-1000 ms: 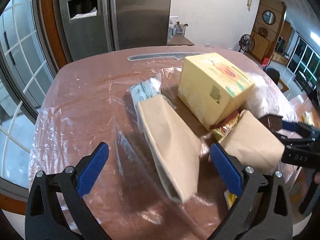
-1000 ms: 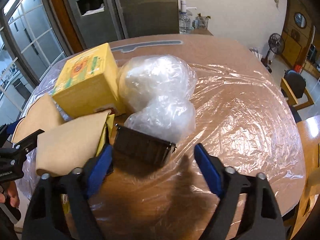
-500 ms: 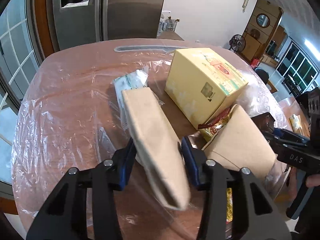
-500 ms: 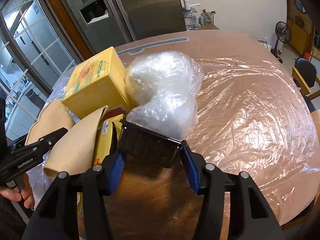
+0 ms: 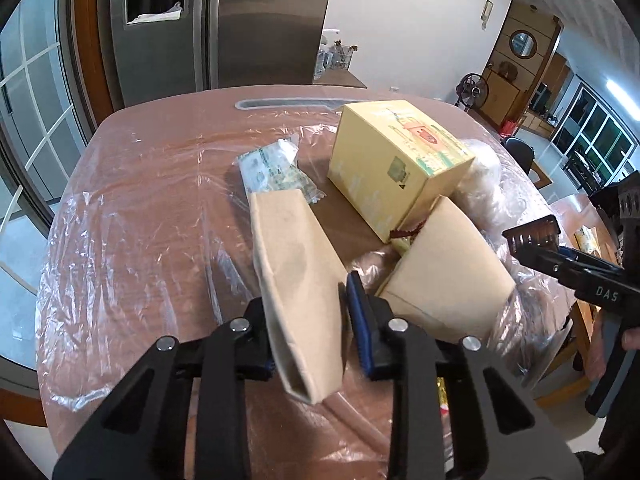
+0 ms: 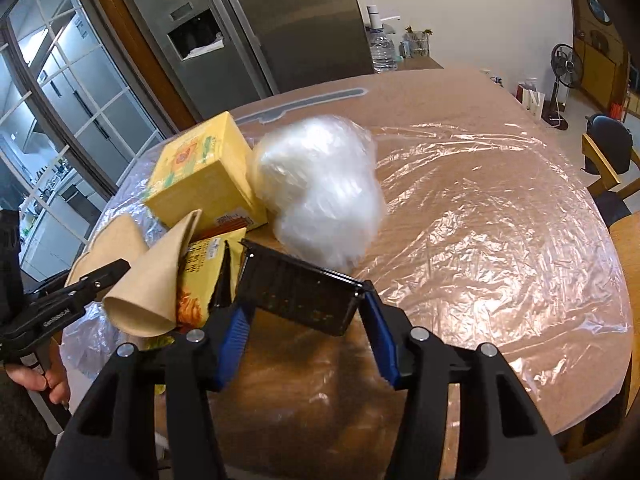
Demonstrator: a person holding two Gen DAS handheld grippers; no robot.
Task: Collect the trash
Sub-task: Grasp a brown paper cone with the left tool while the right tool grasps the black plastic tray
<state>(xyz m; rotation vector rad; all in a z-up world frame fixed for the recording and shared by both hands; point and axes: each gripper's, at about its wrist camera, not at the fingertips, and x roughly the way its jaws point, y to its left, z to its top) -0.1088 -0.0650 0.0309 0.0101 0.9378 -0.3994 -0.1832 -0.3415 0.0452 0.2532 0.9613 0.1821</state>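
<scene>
My left gripper (image 5: 316,334) is shut on a flat tan paper sleeve (image 5: 294,272) and holds it tilted above the table. A second tan sleeve (image 5: 448,280) lies just to its right. My right gripper (image 6: 306,330) is shut on a small black plastic tray (image 6: 300,292), lifted off the table; the tray also shows at the right in the left wrist view (image 5: 532,234). A yellow carton (image 6: 204,176), a yellow snack wrapper (image 6: 200,280), a ball of clear plastic (image 6: 320,188) and a white-green packet (image 5: 272,168) lie on the table.
The round table (image 6: 500,240) is covered in wrinkled clear film. A steel fridge (image 6: 256,20) stands behind it. Chairs (image 6: 608,160) stand at the right edge. Windows line the left side.
Both grippers closed from open: the left on the tan sleeve, the right on the black tray. Both objects have since been raised off the table.
</scene>
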